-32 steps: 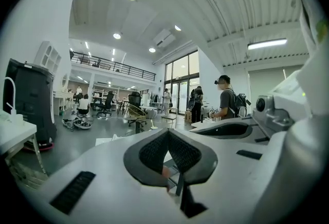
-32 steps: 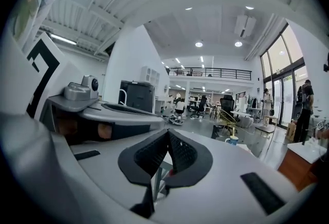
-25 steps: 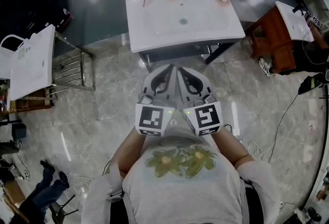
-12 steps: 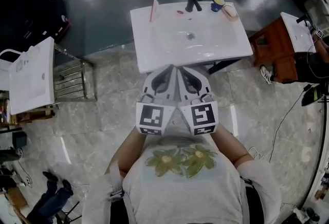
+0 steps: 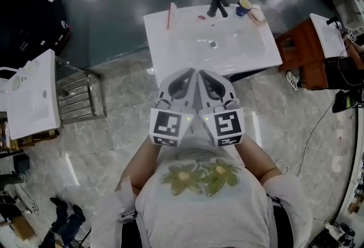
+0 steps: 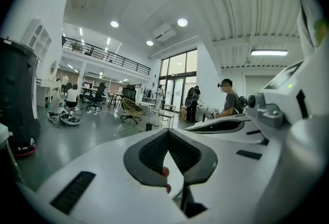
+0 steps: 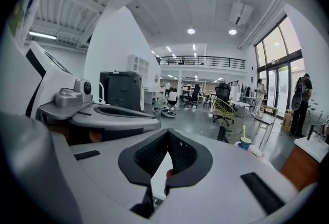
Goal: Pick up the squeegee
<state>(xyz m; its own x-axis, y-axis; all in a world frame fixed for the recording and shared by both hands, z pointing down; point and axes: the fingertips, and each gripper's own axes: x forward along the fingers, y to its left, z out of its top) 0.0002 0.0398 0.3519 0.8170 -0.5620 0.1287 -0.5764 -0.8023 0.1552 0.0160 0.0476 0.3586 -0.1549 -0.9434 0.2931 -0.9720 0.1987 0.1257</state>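
Note:
The squeegee (image 5: 170,15), a thin pinkish piece, stands at the back left corner of the white sink basin (image 5: 170,53). I hold both grippers side by side in front of my chest, pointing at the basin's near edge. The left gripper (image 5: 189,74) and the right gripper (image 5: 202,74) are both shut with nothing between their jaws. Neither touches the squeegee, which is well beyond them. In the left gripper view the left gripper (image 6: 168,134) has its jaw tips together; the right gripper (image 7: 167,134) looks the same in its own view.
On the basin's back rim stand a black faucet (image 5: 218,3), a blue cup with a yellow toothbrush (image 5: 244,8) and a soap bar (image 5: 259,14). A second white basin (image 5: 28,93) and a metal rack (image 5: 79,90) are at left, a brown cabinet (image 5: 298,50) at right.
Both grippers have moved forward together toward the sink, which now lies closer to their tips in the head view. Their jaws have stayed shut.

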